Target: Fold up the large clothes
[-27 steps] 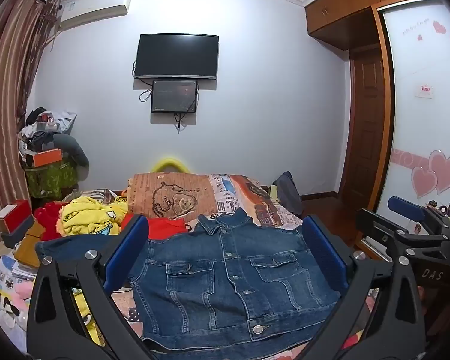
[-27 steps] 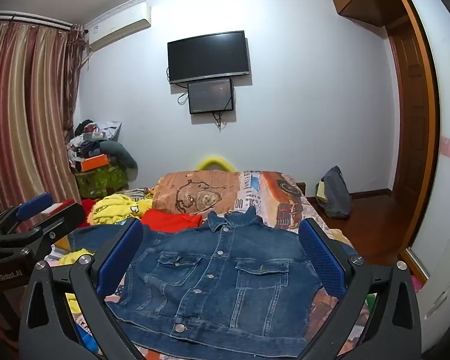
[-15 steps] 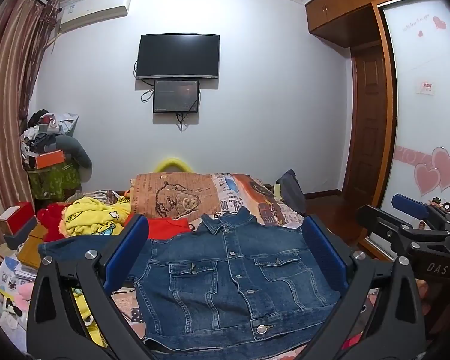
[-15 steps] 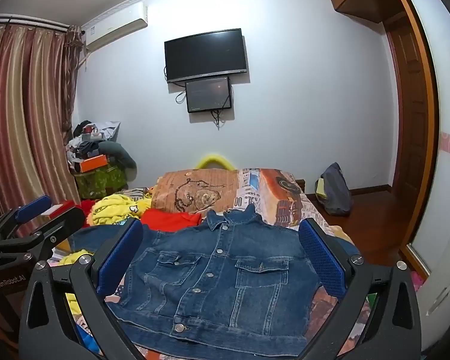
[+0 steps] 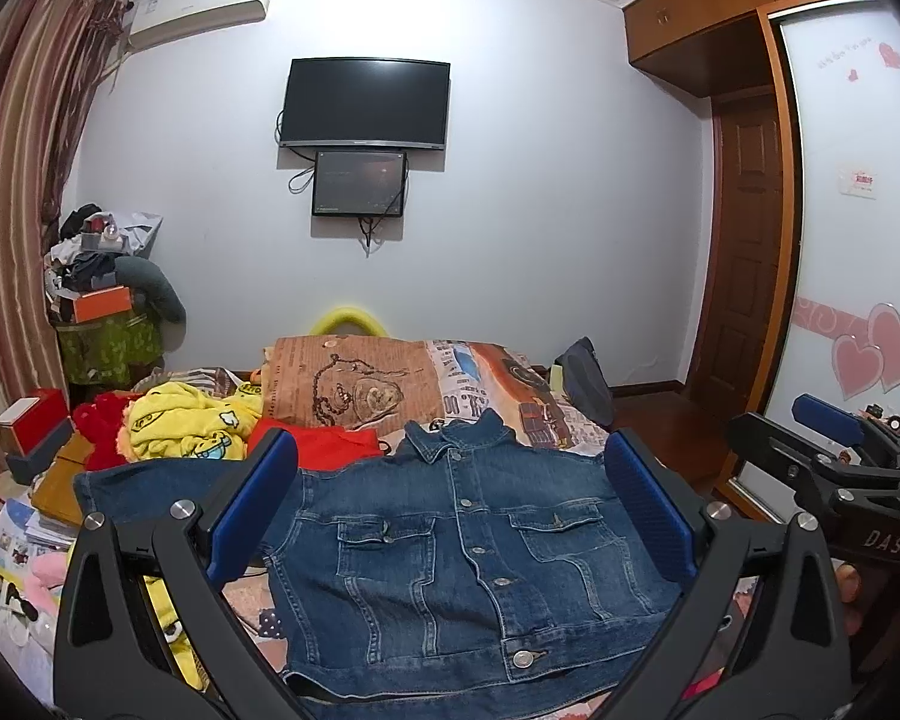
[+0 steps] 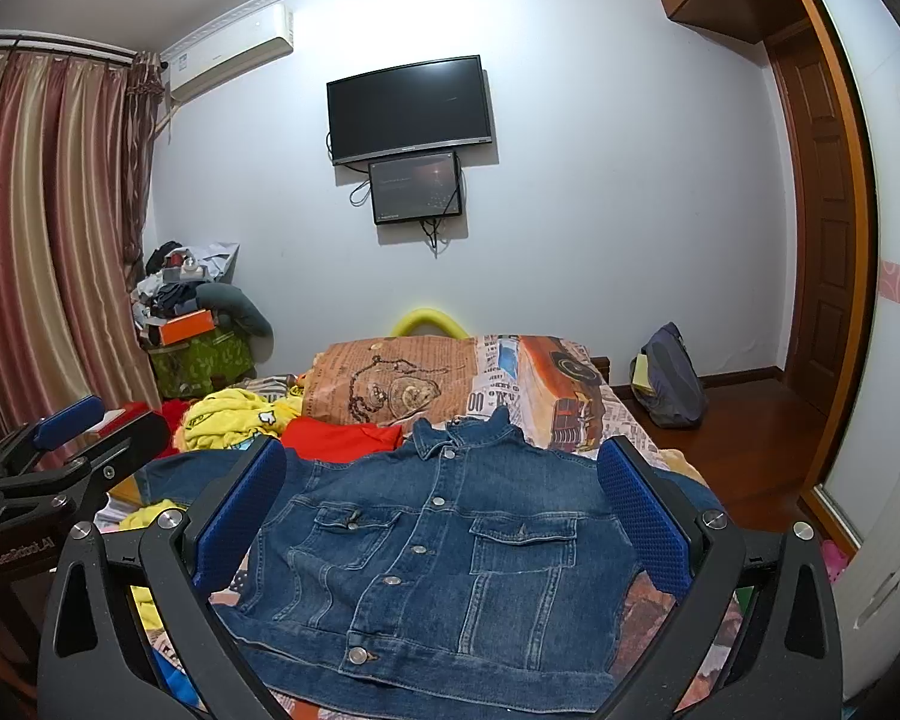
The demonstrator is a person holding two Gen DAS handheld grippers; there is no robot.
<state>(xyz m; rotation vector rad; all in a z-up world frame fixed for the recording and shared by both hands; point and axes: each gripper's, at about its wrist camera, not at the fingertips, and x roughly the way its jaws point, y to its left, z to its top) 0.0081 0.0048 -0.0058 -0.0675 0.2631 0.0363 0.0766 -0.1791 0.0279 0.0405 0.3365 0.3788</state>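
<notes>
A blue denim jacket [image 5: 450, 558] lies flat and buttoned on the bed, front up, collar toward the far wall; it also shows in the right wrist view [image 6: 444, 558]. One sleeve stretches out to the left [image 5: 150, 480]. My left gripper [image 5: 450, 504] is open and empty above the jacket's near hem. My right gripper [image 6: 444, 504] is open and empty above the same hem. Each gripper shows at the edge of the other's view: the right one [image 5: 828, 456], the left one [image 6: 60, 450].
Beyond the jacket lie a red garment [image 5: 336, 444], a yellow garment [image 5: 186, 426] and a printed pillow [image 5: 354, 384]. Piled boxes and clothes [image 5: 102, 300] stand at the left by the curtain. A backpack [image 6: 672, 378] sits on the floor right of the bed, near the wardrobe door.
Both grippers have shifted slightly; the jacket sits a little lower in both views. The jacket itself has not moved.
</notes>
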